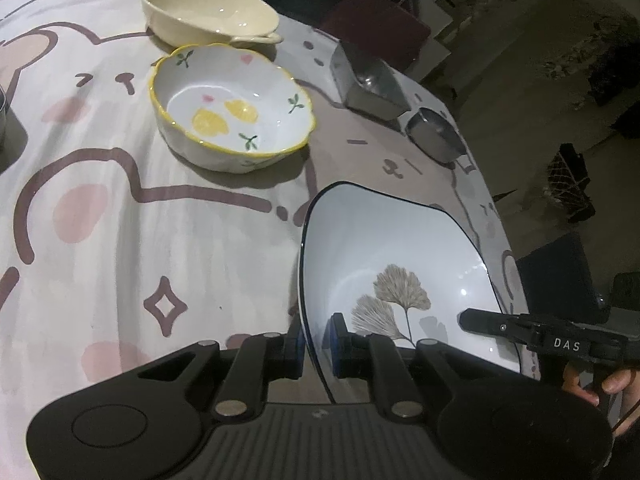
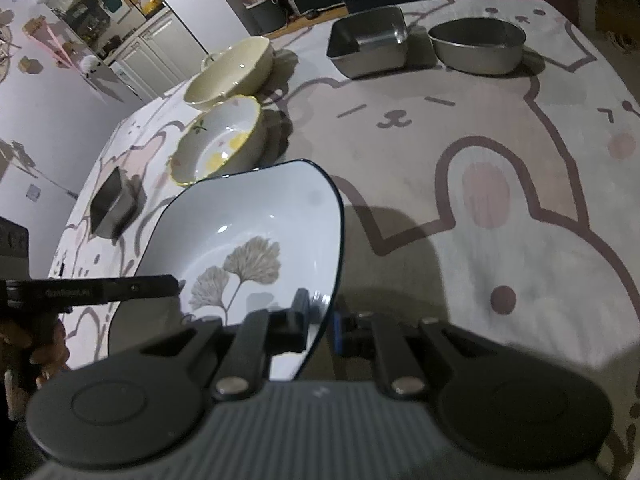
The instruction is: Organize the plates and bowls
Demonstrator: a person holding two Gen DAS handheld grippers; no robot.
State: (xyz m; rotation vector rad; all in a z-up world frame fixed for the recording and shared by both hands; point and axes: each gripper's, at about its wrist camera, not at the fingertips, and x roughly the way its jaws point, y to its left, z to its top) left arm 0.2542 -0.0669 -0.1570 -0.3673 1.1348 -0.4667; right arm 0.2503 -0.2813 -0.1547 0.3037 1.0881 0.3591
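the left gripper [image 1: 314,346] is clamped on the left rim of the white plate [image 1: 392,248], one blue pad under the rim and one on the inner face, so the plate stands out in front of the fingers, toward the right of them. the plate is white with a thin dark edge and a print of two ginkgo leaves, and it looks glazed and stiff; i judge it to be ceramic, rather heavy for a hold by the edge, slippery on the pads and easy to chip or break if it drops on the table [image 1: 120,240]. the rim is the only good place to hold it, and two holds on opposite sides seem the safest way. beyond the left fingers stand the lemon bowl [image 1: 230,110] and, further, the cream bowl [image 1: 208,4], both well apart from the plate. the right gripper [image 2: 322,322] is closed on the right rim in the same way, one finger inside and one outside, with the plate in front and left of its fingers. the plate appears held a little above the cloth, though i cannot tell this surely. on the right gripper's body, seen from the left camera, the letters "das" can be read; the writing on the left gripper's side is too blurred to read.
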